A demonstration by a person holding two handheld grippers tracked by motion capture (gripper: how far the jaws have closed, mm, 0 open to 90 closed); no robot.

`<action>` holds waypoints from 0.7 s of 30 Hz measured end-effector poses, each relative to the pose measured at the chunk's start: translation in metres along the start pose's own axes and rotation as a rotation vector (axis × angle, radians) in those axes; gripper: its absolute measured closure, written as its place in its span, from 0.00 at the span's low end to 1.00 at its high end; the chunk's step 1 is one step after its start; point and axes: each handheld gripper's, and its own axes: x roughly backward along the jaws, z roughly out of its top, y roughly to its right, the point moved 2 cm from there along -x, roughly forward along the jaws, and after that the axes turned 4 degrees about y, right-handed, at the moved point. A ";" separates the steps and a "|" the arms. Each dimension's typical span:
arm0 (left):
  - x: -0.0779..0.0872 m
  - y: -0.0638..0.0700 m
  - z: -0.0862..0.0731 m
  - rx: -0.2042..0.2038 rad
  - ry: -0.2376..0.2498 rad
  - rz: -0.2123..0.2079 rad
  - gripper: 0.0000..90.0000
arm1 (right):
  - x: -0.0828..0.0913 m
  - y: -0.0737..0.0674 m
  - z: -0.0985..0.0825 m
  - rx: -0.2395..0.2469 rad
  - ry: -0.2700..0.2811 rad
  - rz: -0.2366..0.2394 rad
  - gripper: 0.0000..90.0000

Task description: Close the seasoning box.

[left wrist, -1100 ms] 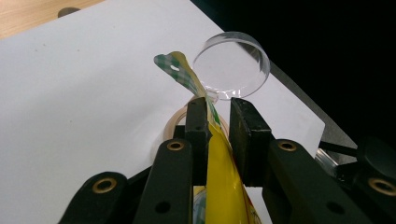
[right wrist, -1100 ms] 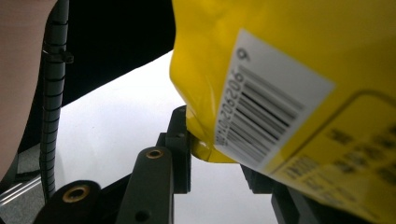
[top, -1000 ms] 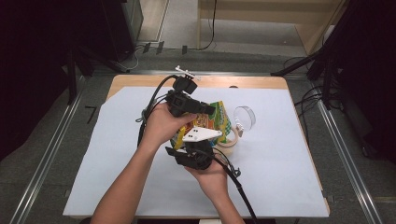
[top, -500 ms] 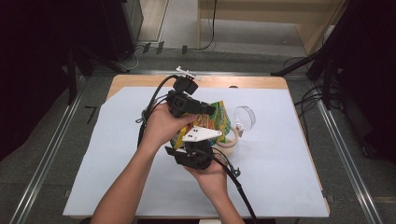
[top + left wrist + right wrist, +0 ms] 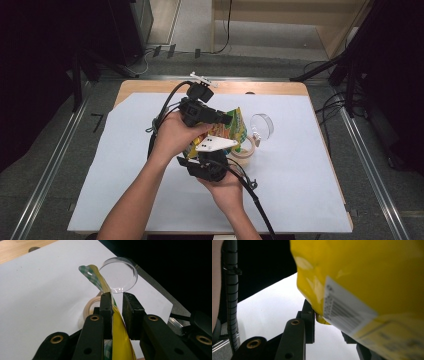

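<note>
A yellow snack bag [image 5: 234,129] with a green checked top hangs above the table between both hands. My left gripper [image 5: 227,120] comes in from the upper left. In the left gripper view its jaws [image 5: 116,307] stand shut on the bag's thin edge [image 5: 117,340]. My right gripper [image 5: 212,152], with the grey plate on top, sits below the bag. In the right gripper view the bag [image 5: 362,277] with its barcode label hangs close to the lens. One lower corner is pinched between that gripper's jaws [image 5: 328,325], and the right jaw is mostly hidden.
A roll of beige tape [image 5: 245,150] lies on the white mat [image 5: 310,190] just under the bag, also seen past the left jaws as the tape roll [image 5: 91,306]. A clear round dish [image 5: 262,125] stands tilted beside it. The wooden table edge [image 5: 250,87] runs along the back.
</note>
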 end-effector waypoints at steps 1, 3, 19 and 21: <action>0.000 0.000 0.000 0.003 -0.001 -0.002 0.88 | 0.000 0.000 0.000 -0.002 0.001 -0.001 0.78; 0.000 -0.001 0.000 0.006 -0.001 -0.008 0.88 | 0.000 0.000 0.000 0.002 0.000 -0.002 0.78; 0.000 0.001 0.000 0.001 0.002 -0.002 0.88 | -0.001 0.001 -0.001 -0.003 0.011 -0.008 0.78; 0.000 0.001 0.000 0.001 0.002 -0.002 0.88 | -0.001 0.001 -0.001 -0.004 0.010 -0.007 0.78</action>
